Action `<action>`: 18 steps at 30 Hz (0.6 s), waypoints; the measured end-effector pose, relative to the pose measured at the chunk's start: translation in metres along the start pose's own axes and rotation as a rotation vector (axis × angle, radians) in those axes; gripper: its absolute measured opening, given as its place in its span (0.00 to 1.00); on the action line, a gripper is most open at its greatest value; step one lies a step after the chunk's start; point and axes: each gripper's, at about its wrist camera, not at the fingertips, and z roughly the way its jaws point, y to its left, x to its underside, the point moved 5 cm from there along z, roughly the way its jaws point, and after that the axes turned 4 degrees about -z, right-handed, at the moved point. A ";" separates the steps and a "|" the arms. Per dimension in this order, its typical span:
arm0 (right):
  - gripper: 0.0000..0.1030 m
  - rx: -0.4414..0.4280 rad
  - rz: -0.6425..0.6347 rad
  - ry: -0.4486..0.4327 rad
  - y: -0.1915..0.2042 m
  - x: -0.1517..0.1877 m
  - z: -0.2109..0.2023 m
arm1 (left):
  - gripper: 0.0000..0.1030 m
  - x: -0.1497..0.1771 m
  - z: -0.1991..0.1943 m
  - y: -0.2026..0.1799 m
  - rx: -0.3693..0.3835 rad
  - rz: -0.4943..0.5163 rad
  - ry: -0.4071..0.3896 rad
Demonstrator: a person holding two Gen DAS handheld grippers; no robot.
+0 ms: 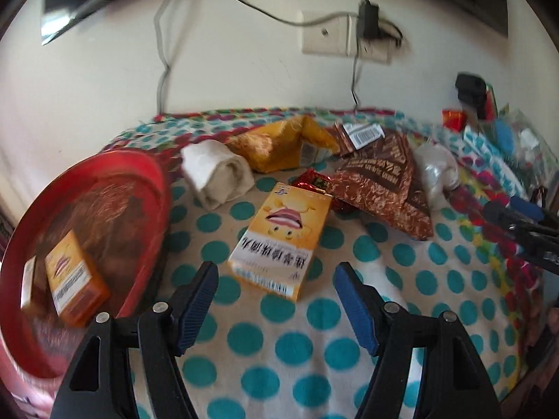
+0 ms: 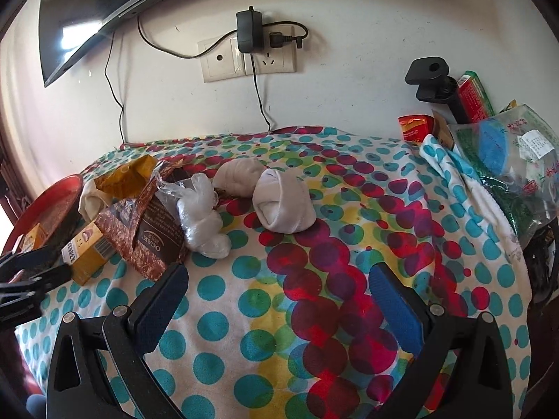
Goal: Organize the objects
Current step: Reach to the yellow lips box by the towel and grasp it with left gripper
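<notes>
My left gripper (image 1: pixel 276 272) is open and empty, just in front of a yellow medicine box (image 1: pixel 281 241) lying on the dotted cloth. A second yellow box (image 1: pixel 75 282) lies in the red tray (image 1: pixel 153 174) at the left. A rolled white sock (image 1: pixel 216 173), a yellow bag (image 1: pixel 279 143) and a brown snack bag (image 1: pixel 380 181) lie behind. My right gripper (image 2: pixel 279 279) is open and empty over the cloth. Two rolled white socks (image 2: pixel 283 206) and a knotted plastic bag (image 2: pixel 202 216) lie ahead of it. The left gripper shows at the right wrist view's left edge (image 2: pixel 31 276).
The wall with a socket plate (image 2: pixel 223 59) and cables stands behind the table. A black clamp stand (image 2: pixel 433 80), red packets (image 2: pixel 414 127) and a clear bag of goods (image 2: pixel 506 160) crowd the right side. A monitor (image 2: pixel 104 17) hangs at upper left.
</notes>
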 end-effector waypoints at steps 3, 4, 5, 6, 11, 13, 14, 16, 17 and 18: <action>1.00 -0.011 0.006 0.023 -0.002 0.001 0.005 | 0.69 -0.003 0.013 -0.004 -0.004 0.038 0.034; 1.00 -0.011 0.010 0.033 -0.002 0.001 0.007 | 0.69 -0.003 0.017 -0.004 -0.004 0.042 0.047; 1.00 -0.013 0.014 0.042 -0.003 0.002 0.009 | 0.69 -0.004 0.023 -0.004 -0.011 0.047 0.060; 1.00 -0.016 0.021 0.048 -0.004 0.002 0.010 | 0.69 -0.004 0.025 -0.003 -0.012 0.046 0.063; 1.00 -0.042 0.057 0.064 -0.010 0.004 0.014 | 0.70 -0.008 0.044 -0.001 -0.015 0.023 0.102; 1.00 -0.050 0.071 0.069 -0.012 0.004 0.015 | 0.70 -0.011 0.048 0.003 0.000 0.004 0.105; 1.00 -0.053 0.075 0.071 -0.012 0.005 0.015 | 0.70 -0.013 0.050 0.004 0.007 -0.009 0.112; 1.00 -0.056 0.078 0.075 -0.012 0.005 0.016 | 0.69 -0.015 0.054 0.005 0.022 -0.027 0.121; 1.00 -0.056 0.078 0.076 -0.012 0.005 0.016 | 0.68 -0.016 0.055 0.005 0.026 -0.026 0.121; 1.00 -0.056 0.077 0.076 -0.012 0.005 0.017 | 0.65 -0.017 0.055 0.003 0.031 -0.021 0.120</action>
